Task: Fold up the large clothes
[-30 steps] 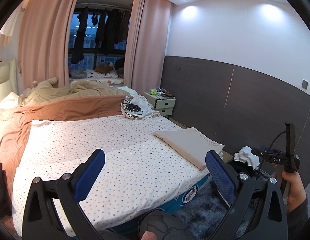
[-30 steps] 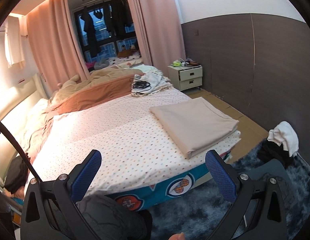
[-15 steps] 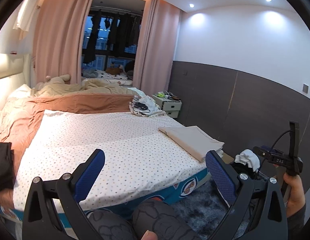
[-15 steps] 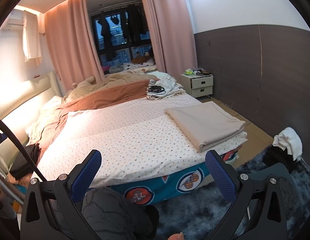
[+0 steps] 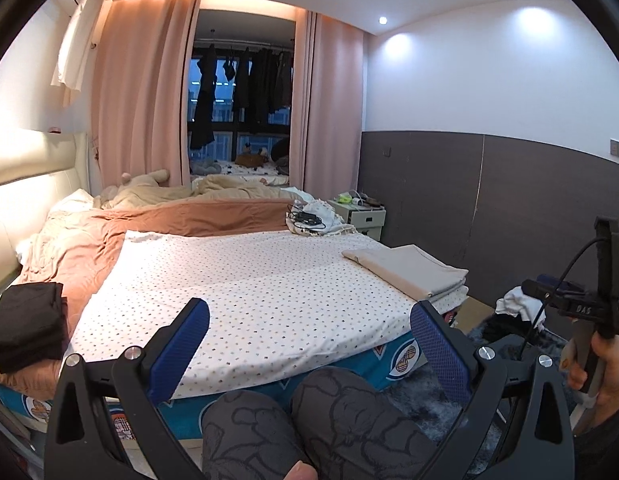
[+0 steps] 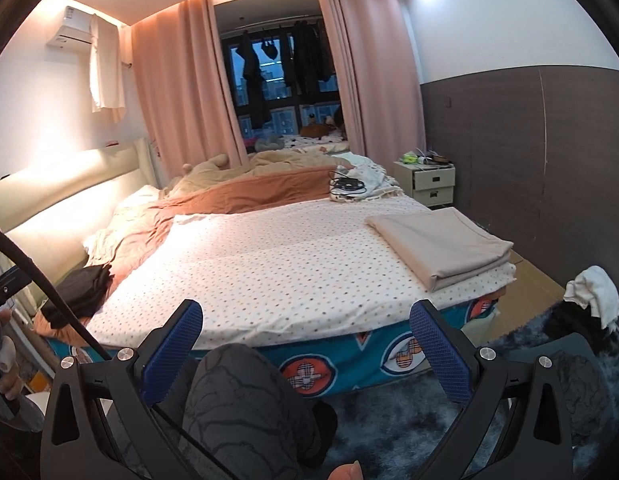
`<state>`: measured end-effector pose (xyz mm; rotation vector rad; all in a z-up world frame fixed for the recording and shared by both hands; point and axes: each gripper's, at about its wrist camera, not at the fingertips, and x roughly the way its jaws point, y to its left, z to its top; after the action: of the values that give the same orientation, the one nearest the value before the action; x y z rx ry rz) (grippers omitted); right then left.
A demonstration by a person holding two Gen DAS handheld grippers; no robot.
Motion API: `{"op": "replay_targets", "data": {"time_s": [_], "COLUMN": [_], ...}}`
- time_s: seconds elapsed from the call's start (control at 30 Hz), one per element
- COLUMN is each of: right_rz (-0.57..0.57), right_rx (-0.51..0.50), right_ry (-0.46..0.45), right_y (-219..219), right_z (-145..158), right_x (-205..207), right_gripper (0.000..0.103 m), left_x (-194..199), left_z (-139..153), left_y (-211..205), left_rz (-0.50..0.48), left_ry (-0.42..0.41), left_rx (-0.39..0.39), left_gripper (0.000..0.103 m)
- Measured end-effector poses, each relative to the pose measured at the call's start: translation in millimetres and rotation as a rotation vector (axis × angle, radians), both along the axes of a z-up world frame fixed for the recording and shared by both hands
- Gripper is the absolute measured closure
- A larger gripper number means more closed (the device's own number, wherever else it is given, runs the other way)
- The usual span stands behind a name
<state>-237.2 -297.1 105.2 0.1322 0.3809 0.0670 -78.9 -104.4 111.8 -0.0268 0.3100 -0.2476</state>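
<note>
beige folded cloth beyond gaping right claw

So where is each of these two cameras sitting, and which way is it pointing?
Left wrist: on the left gripper, facing across the bed; shows its open blue fingers, the knees, and the right hand.
Right wrist: on the right gripper, facing the same bed from further right; open fingers, one knee.
Shared: the folded beige cloth, the curtains, the nightstand.
</note>
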Motion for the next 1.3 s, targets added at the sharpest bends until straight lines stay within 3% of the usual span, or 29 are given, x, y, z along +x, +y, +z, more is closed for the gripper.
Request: {"op": "replay_targets", "data": {"time_s": [0.2, 0.47, 0.77, 1.3], "right_rz": [-0.013, -0.040, -0.019, -0.039], "right_rx": [-0.041, -0.028, -0.069, -0.045], "right_ry": [0.032, -0.034, -0.032, -0.018], "right_y": [9, 26, 46, 56], "right_z": [-28, -30, -43, -52], "right_x": [5, -11, -5, -13], "right_gripper": [0.000, 0.000, 0.000, 0.000], "left_x": [-24, -43, -46, -47], "left_z": [-18, -43, -50, -57], "left_y": [1, -4, -12, -4], "left_rz": [0.022, 0.032, 0.041, 0.071], "left_ry": [-0.033, -0.030, -0.017, 0.004], "left_rx": [0.016, -0.020, 0.006, -0.004], "left_gripper": [0.001, 0.001, 0.001, 0.000]}}
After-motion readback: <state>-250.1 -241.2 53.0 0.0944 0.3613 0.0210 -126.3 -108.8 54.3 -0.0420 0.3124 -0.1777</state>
